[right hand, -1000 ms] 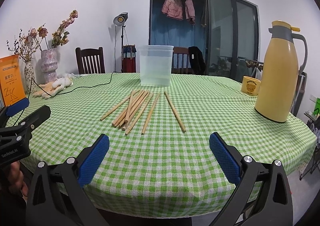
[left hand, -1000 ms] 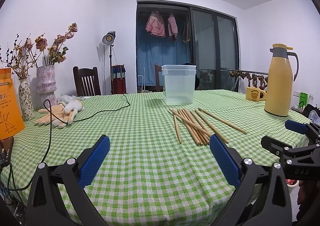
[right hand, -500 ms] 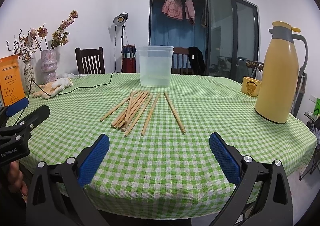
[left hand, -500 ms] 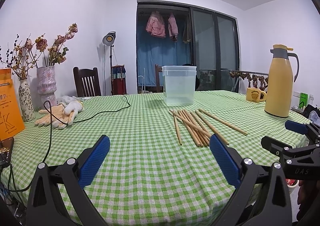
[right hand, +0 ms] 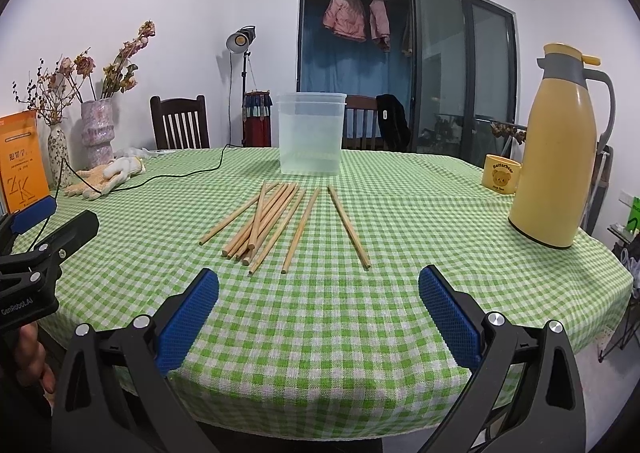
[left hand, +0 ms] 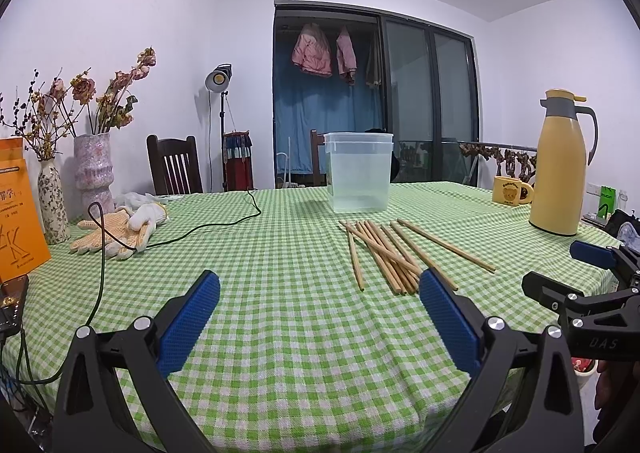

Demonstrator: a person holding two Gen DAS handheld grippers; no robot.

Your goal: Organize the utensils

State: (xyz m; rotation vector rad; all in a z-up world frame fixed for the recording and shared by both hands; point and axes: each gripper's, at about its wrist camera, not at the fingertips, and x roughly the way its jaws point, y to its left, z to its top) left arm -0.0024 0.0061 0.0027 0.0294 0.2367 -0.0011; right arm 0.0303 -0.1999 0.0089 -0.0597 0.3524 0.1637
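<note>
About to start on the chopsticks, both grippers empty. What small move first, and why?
Probably ease the right gripper forward and down toward the lone chopstick at the right of the spread. Both the right and the left gripper are open, short of the chopsticks. That stick lies apart from the overlapping ones, and the clear container stands empty behind.

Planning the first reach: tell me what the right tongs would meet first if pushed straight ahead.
Most likely the near ends of the wooden chopsticks lying on the checked tablecloth; the right tongs are open and aimed that way. The clear container stands beyond them. Height above the cloth is unclear.
</note>
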